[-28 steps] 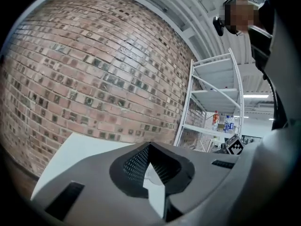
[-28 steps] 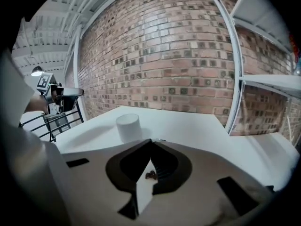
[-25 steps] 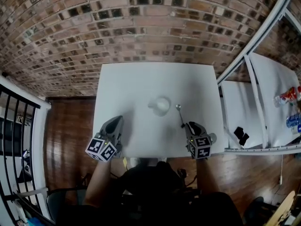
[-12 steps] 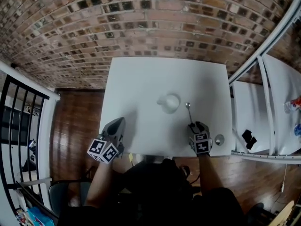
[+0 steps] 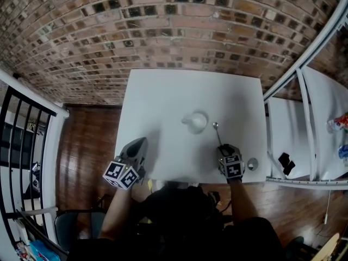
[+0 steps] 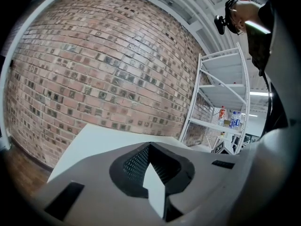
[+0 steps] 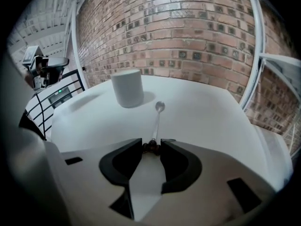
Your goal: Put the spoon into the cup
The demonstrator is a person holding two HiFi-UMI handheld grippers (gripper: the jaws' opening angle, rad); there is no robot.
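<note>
Cup (image 5: 196, 122): white, upright, about mid-table, handle to the left in the head view. Its inside shows only white.

Spoon (image 5: 218, 135): outside the cup, flat on the table (image 5: 163, 99) just to the cup's right. The bowl end lies nearest the cup and the handle runs back toward the near edge.

Right gripper (image 5: 223, 147): tilted down at the near edge, jaws closing. The dark end of the spoon handle sits between the tips. The tips are close against it; cannot tell whether they press it.

Left gripper (image 5: 143, 141): near the table's front-left part, well apart from cup and spoon. Its jaw tips are together, with nothing between them.

Room to move: bare white tabletop behind and left of the cup. There is a narrower strip between the spoon and the table's right edge.

Surroundings: brick wall (image 5: 163, 31) behind the table and wooden floor (image 5: 87, 145) on the left. A black railing (image 5: 22, 145) stands far left. A white shelf rack (image 5: 304, 118) stands close on the right, with bottles (image 5: 338, 123) on it.
</note>
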